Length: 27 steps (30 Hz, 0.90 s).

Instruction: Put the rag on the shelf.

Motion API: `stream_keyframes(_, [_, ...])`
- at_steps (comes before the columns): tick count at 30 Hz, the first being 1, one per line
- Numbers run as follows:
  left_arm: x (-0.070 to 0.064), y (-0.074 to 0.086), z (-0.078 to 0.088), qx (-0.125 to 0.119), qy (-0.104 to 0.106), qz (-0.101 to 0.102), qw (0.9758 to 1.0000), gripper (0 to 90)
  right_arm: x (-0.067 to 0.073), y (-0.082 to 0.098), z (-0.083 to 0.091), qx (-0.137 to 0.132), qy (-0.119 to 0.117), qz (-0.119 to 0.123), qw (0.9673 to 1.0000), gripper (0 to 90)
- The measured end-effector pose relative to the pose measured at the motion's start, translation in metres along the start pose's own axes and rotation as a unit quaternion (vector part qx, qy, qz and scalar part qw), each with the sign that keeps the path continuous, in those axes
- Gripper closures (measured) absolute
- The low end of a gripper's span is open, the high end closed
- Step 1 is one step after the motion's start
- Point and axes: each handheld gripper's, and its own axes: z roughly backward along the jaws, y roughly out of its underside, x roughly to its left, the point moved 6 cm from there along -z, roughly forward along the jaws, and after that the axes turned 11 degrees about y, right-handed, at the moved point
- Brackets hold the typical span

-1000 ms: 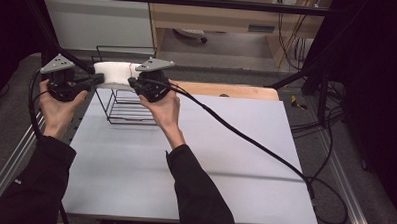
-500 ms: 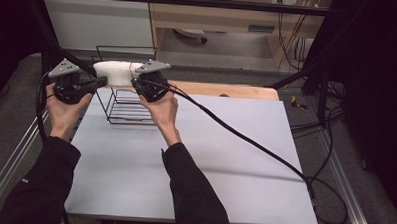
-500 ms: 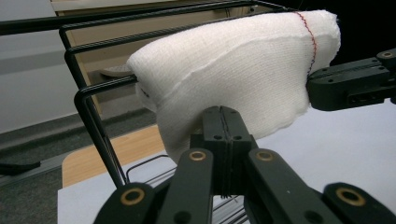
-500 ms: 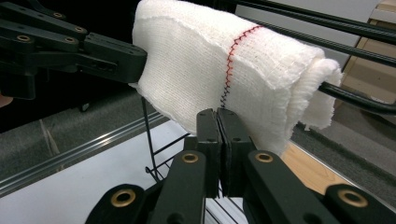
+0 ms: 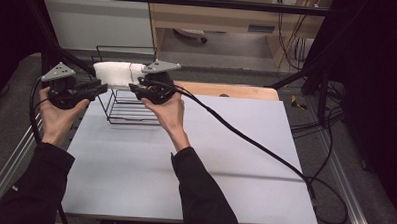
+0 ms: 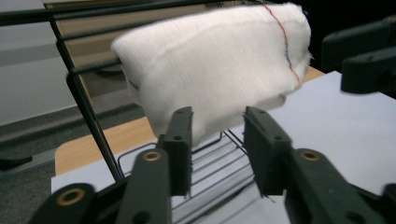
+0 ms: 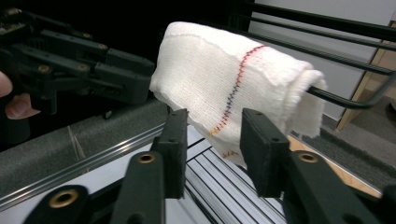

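A white cloth point(image 5: 115, 73) with a red stitched line lies folded over the top rail of a black wire rack point(image 5: 131, 109) at the table's far left. My left gripper point(image 5: 103, 87) sits just left of the cloth and my right gripper point(image 5: 133, 88) just right of it. Both point inward at it. In the left gripper view the jaws point(image 6: 217, 116) have just been opening, and the cloth point(image 6: 210, 70) hangs past their tips, unpinched. In the right gripper view the jaws point(image 7: 214, 119) have also just been opening below the cloth point(image 7: 233, 70), with no pad pressing on it.
The rack stands on a white table point(image 5: 210, 157) with a wooden board point(image 5: 237, 91) behind it. The right gripper's cable point(image 5: 245, 138) trails across the table to the right edge. Dark frame bars run along the back and the left side.
Both grippers held the cloth between them over the rack. Now their jaws stand apart and the cloth rests on the top rail by itself.
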Motion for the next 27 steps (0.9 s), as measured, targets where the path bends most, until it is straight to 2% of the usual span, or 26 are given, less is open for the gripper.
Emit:
stream_keyframes(6, [-0.011,0.019,0.002,0.02,0.007,-0.001,0.9998,48.3,-0.011,0.008,0.021,0.007,-0.002,-0.005,1.0,43.1])
stream_keyframes(11, [-0.022,0.038,-0.001,0.036,0.021,0.003,0.9991,35.9,-0.022,0.024,0.04,0.021,-0.002,-0.005,0.9998,30.6])
stream_keyframes(17, [-0.032,0.062,-0.007,0.053,0.036,0.006,0.9979,26.3,-0.04,0.054,0.062,0.039,0.002,-0.014,0.9991,18.5])
stream_keyframes(20, [-0.037,0.073,-0.011,0.05,0.04,0.008,0.9979,20.8,-0.051,0.069,0.073,0.047,0.005,-0.018,0.9987,13.1])
stream_keyframes(27, [-0.048,0.101,-0.02,0.059,0.047,0.013,0.997,12.2,-0.08,0.106,0.105,0.051,0.014,-0.047,0.9975,7.0])
